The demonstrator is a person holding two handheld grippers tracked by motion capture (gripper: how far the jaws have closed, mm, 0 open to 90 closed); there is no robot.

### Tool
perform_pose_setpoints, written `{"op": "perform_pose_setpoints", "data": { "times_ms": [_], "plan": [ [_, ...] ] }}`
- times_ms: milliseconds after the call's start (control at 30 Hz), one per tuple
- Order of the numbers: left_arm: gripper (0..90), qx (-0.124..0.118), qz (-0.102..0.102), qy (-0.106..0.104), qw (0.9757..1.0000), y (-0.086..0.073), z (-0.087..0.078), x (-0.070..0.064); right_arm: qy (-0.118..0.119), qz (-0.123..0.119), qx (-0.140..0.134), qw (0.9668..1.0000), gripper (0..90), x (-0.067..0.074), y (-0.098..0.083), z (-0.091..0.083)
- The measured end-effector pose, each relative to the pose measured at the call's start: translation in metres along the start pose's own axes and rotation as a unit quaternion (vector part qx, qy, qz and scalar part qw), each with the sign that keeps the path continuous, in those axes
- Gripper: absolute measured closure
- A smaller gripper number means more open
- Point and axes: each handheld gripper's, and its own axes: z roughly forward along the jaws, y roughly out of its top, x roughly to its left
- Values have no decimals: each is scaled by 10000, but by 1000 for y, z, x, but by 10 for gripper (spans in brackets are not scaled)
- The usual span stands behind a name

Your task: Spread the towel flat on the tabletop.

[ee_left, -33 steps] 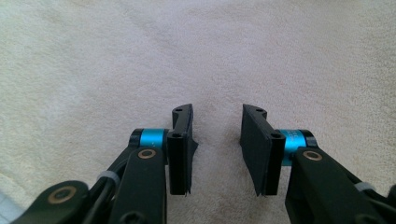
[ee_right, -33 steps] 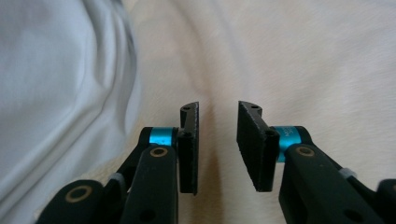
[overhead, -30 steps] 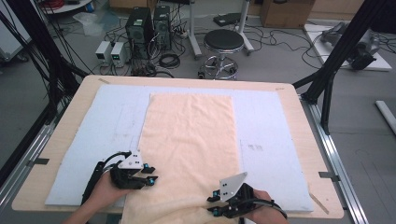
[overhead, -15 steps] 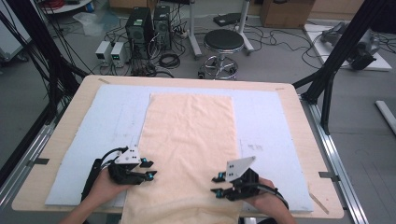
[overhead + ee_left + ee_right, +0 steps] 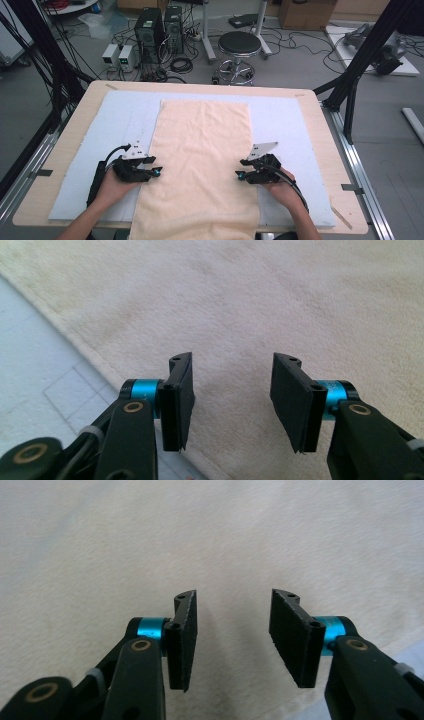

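Both sets of jaws have just been opened about halfway, with nothing held: the left gripper [image 5: 152, 172] and right gripper [image 5: 240, 175] have been shifted up the long edges of the flat peach terry towel [image 5: 202, 150]. It lies spread at the centre of the tabletop [image 5: 320, 130], toward 6 o'clock, so fresh grasps at mid-length seem intended, probably for folding.

Counter [image 5: 320, 130] surface flat throughout: towel [image 5: 202, 150] and pale mat [image 5: 115, 130] lie level, nothing upright on them. Free passage toward 12 o'clock, also 9 and 3, between both grippers.
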Motion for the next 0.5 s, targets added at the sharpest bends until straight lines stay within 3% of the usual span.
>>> {"op": "perform_pose_setpoints", "data": {
  "times_ms": [100,233,400,500],
  "plan": [
    [467,-66,-137,-17,9999,2,-2,5,-116,146,-120,9998,475,-7,1,-1],
    [341,-113,-285,57,9995,9,-2,15,-236,344,-297,9987,417,-19,6,-5],
    [213,-201,-473,182,9985,20,-1,29,-332,349,-428,9979,366,-36,18,-8],
    [189,-212,-595,190,9978,25,0,37,-352,383,-495,9974,347,-45,25,-10]
  ]
}}
